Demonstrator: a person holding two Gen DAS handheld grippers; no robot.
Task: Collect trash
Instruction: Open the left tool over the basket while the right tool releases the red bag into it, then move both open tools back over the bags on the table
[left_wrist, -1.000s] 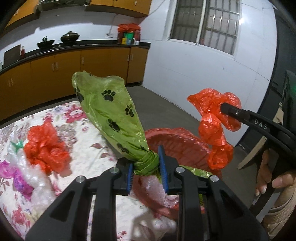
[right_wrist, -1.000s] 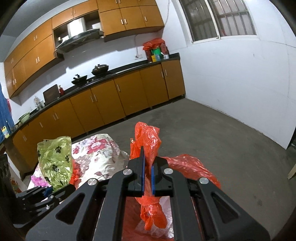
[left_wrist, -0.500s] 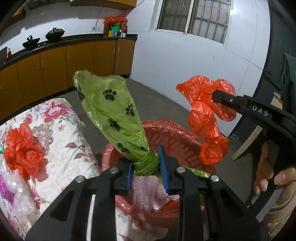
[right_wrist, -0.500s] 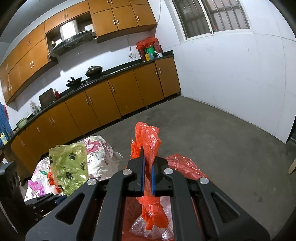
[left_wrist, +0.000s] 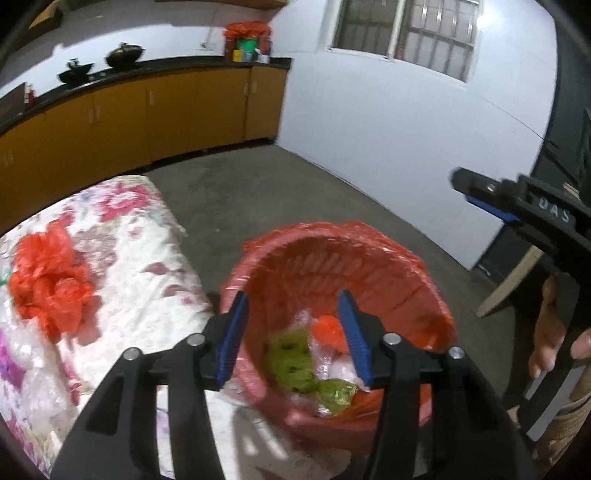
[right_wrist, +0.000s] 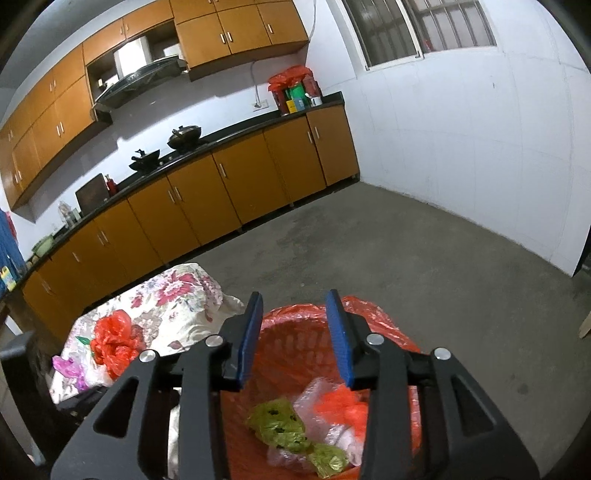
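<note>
A red basket lined with a red bag (left_wrist: 388, 254) (right_wrist: 295, 343) stands on the floor beside the table. Inside it lie the green paw-print bag (left_wrist: 291, 362) (right_wrist: 277, 424), the red bag (left_wrist: 328, 326) (right_wrist: 345, 406) and clear plastic scraps. My left gripper (left_wrist: 293, 308) hovers over the basket, its jaws opening with nothing between them. My right gripper (right_wrist: 293, 306) is also above the basket, jaws opening and empty; in the left wrist view the right gripper (left_wrist: 476, 192) shows at the right with a hand under it. A crumpled red bag (left_wrist: 48, 277) (right_wrist: 112, 343) lies on the table.
The table carries a floral cloth (left_wrist: 140, 266) (right_wrist: 173, 299), with clear and purple plastic scraps (left_wrist: 22, 365) (right_wrist: 70, 369) at its left end. Orange cabinets under a dark counter (right_wrist: 221, 184) line the far wall. Bare concrete floor (right_wrist: 424, 266) spreads beyond the basket.
Both grippers have opened. The green paw-print bag has dropped from the left gripper and the red bag from the right, and both now lie in the basket. The left gripper has sunk.
</note>
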